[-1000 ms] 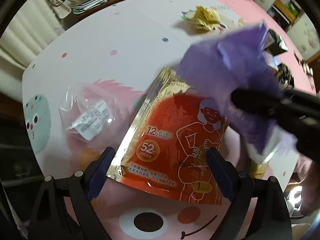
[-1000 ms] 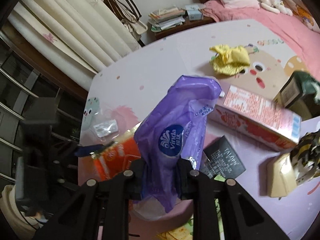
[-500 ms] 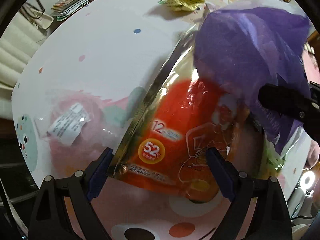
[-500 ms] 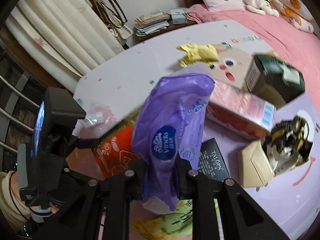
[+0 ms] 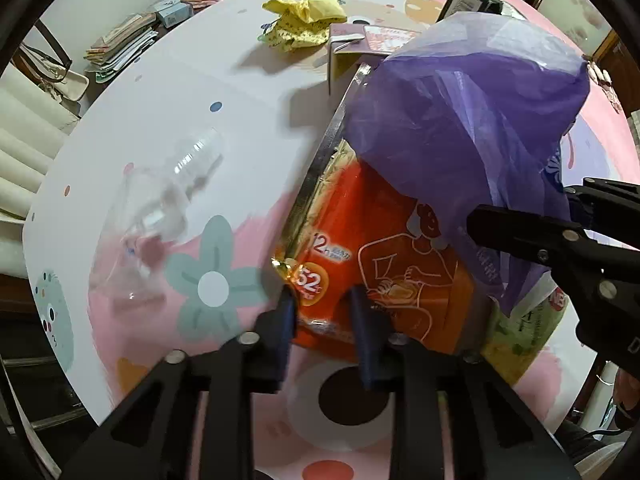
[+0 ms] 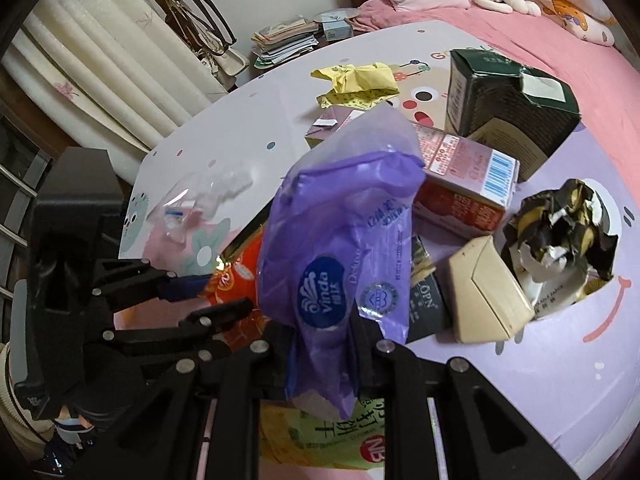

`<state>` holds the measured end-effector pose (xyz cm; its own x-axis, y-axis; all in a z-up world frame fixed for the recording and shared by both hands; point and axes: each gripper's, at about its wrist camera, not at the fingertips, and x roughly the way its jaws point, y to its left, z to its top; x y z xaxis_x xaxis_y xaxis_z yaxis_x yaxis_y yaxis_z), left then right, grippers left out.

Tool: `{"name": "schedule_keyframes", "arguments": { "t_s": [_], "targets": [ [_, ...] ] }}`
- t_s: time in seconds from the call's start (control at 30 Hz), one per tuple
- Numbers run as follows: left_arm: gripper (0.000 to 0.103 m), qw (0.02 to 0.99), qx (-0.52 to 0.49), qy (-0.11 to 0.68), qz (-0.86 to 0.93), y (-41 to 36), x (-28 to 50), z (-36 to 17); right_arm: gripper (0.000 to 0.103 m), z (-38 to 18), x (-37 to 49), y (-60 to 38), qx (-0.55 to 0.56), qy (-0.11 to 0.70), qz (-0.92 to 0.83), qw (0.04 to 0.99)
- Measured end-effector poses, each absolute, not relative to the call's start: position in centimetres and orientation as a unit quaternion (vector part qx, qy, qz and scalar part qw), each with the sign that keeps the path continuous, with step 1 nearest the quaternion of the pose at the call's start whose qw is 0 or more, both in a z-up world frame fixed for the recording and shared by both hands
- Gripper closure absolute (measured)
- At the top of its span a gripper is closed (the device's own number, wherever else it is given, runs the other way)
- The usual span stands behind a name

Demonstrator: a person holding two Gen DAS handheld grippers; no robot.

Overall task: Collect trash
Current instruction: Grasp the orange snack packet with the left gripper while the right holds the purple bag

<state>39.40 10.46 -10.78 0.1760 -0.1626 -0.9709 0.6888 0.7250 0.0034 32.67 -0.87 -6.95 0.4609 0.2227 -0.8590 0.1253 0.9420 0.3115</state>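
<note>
An orange and gold heat-pack packet [image 5: 400, 272] lies on the patterned table mat [image 5: 180, 92]. My left gripper [image 5: 325, 320] points down at its near edge, jaws closing. The pads pinch that edge and its gold corner is crumpled. My right gripper [image 6: 320, 340] is shut on a purple Vinda plastic bag [image 6: 340, 220], which hangs up out of the jaws. In the left wrist view the purple bag [image 5: 460, 120] covers the packet's far half, with the right gripper [image 5: 520, 204] just to the right. In the right wrist view the left gripper [image 6: 212, 294] sits on the packet [image 6: 236, 276].
A clear plastic wrapper [image 5: 160, 208] lies left of the packet, a yellow crumpled wrapper [image 5: 304, 16] further back. A pink carton [image 6: 460, 176], dark green box [image 6: 508, 96], beige box [image 6: 484, 292] and crumpled black-gold paper [image 6: 560, 232] crowd the right. A green snack bag [image 6: 332, 436] lies under my right gripper.
The left jaws went from wide open to pinched on the packet's near edge, crumpling its corner. The purple bag in the right gripper moved closer over the packet.
</note>
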Motion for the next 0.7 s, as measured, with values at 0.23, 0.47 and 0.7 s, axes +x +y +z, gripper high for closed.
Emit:
{"name": "schedule_keyframes", "arguments": {
  "t_s": [0.23,0.47,0.7],
  "targets": [
    [0.098,0.752,0.207,0.562,-0.276,11.7,37.3,-9.1,0.086,-6.0,31.4,-1.3,0.172,0.51,0.044,0.841],
    [0.1,0.786,0.159,0.545,-0.244,14.4,34.4,-4.4,0.087,-2.7,29.0,-2.4,0.167,0.484,0.08,0.855],
    [0.1,0.827,0.123,0.516,-0.185,14.3,27.8,0.4,0.087,1.1,24.5,-4.2,0.152,0.453,0.143,0.867]
  ]
}}
